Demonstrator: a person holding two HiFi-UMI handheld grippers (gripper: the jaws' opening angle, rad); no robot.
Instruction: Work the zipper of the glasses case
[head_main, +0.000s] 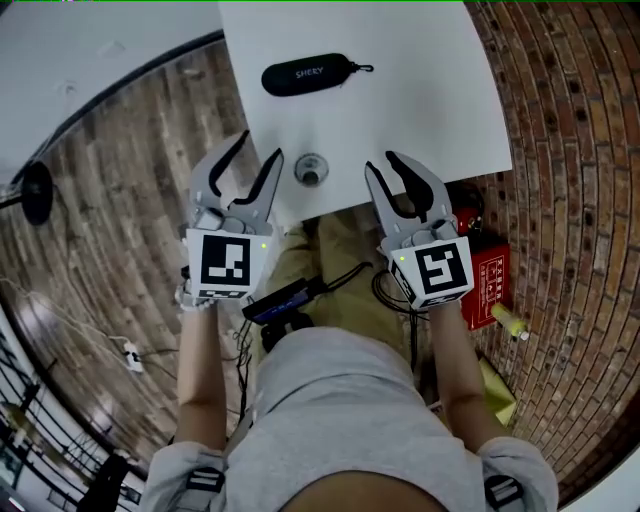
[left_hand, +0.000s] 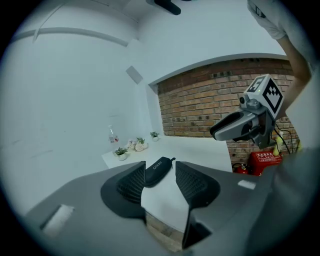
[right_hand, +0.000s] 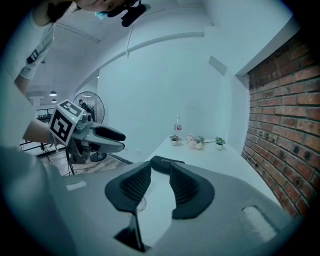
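In the head view, the glasses case (head_main: 306, 75), black and zipped, lies crosswise on the white table (head_main: 430, 110), towards its far side. Both grippers hover at the table's near edge, well short of the case. The left gripper (head_main: 260, 146) sits left of a round metal fitting (head_main: 311, 170) set into the tabletop, and the right gripper (head_main: 381, 162) sits right of it. Each points towards the case with its jaws spread and nothing in them.

In the left gripper view, the two ribbed pads stand clearly apart. Bare tabletop fills the gap between them. The case lies on the table beyond the jaw tips, lined up with the gap and angled away, touching neither pad. Small potted plants (left_hand: 121, 152) stand at the table's far end. The right gripper hangs above the table's right side.

In the right gripper view, these jaws are also released, with a narrower gap than the left pair. Only tabletop shows between the pads. The case sits farther along the table, just past the tips and across the line of the gap, clear of both pads. The left gripper hangs off the table's left side.
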